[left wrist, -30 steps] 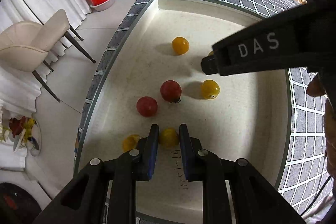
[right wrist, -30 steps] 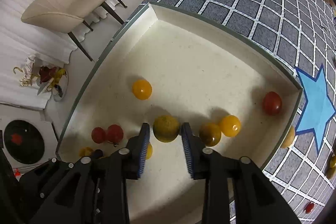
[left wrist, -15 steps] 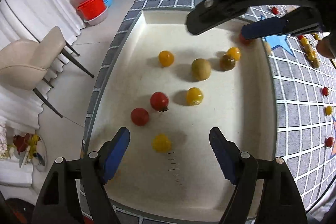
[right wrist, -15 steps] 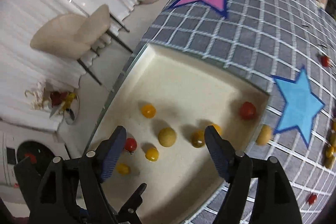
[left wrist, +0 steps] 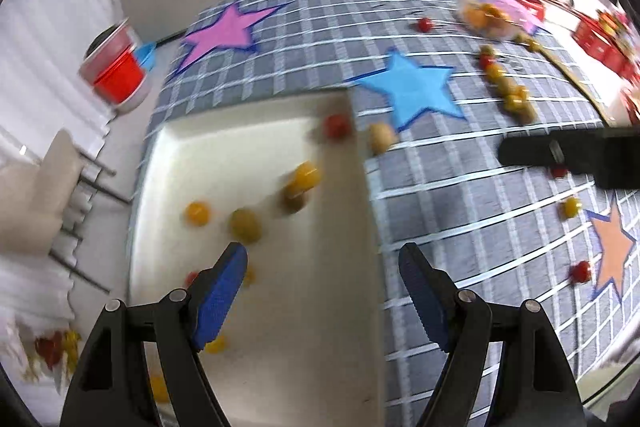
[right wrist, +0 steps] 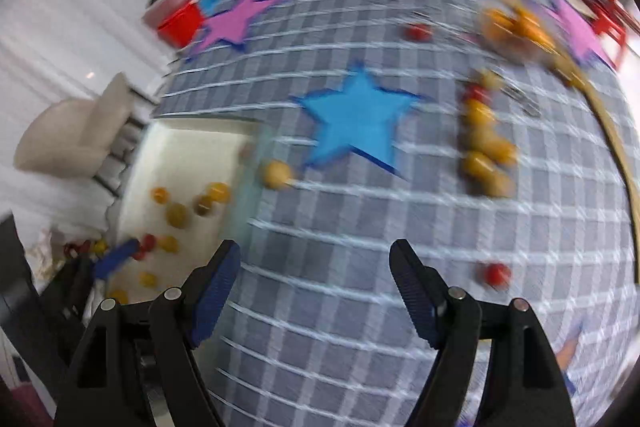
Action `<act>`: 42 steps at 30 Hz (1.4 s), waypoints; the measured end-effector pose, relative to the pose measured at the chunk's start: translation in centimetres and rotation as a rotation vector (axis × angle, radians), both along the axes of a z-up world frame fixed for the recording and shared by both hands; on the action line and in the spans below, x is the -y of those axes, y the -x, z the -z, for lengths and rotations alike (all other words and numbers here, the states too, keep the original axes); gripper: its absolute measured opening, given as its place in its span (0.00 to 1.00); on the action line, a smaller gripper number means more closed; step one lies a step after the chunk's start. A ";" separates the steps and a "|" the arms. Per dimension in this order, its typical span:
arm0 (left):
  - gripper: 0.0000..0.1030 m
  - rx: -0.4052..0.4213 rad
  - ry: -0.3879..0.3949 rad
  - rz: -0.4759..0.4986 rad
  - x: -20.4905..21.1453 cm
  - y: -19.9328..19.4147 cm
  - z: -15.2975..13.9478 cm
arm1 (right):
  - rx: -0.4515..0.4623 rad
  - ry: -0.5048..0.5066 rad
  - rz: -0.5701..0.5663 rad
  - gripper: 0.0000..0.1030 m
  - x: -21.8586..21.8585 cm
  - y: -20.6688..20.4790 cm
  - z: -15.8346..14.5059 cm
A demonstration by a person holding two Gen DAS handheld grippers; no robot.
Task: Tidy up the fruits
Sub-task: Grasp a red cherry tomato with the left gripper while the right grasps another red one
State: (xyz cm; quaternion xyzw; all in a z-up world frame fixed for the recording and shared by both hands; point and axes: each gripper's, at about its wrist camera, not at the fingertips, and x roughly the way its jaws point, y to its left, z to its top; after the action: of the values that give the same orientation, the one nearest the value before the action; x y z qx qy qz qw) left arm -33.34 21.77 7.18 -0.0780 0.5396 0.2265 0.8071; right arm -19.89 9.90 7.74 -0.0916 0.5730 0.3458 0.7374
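Observation:
A cream tray (left wrist: 320, 307) lies at the table's left end and holds several small yellow and red fruits, among them a green-yellow one (left wrist: 245, 225) and a red one (left wrist: 337, 125). The tray also shows in the right wrist view (right wrist: 188, 151). My left gripper (left wrist: 322, 263) is open and empty above the tray's right rim. My right gripper (right wrist: 316, 261) is open and empty above the grey checked cloth. A tan fruit (right wrist: 275, 174) lies just outside the tray. A row of yellow fruits (right wrist: 486, 147) lies farther right.
Loose red fruits (right wrist: 495, 273) dot the cloth, with blue (right wrist: 356, 119) and pink (right wrist: 234, 21) stars. A clear bowl of orange fruit (left wrist: 486, 15) stands at the back right. A cream chair (right wrist: 80, 135) and red tubs (left wrist: 116, 75) stand on the floor to the left.
Both grippers let go of their fruits in the tray, opened wide, rose and swung right toward the cloth. Both views are blurred by motion.

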 end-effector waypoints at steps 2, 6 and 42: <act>0.77 -0.003 0.011 0.058 1.3 -1.8 0.0 | -0.001 0.026 0.050 0.78 3.0 -0.3 0.4; 0.77 -0.005 0.039 0.153 3.8 -4.7 0.3 | -0.006 0.079 0.147 0.78 9.0 0.6 1.5; 0.27 -0.075 0.158 0.485 15.1 -17.7 5.5 | 0.034 0.069 0.181 0.28 12.8 4.5 6.7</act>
State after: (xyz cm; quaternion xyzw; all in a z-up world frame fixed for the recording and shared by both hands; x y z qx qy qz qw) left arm -15.62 6.65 1.67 -0.0007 0.5882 -0.0138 0.8086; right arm -24.37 -2.89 1.07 -0.0707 0.5777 0.2563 0.7717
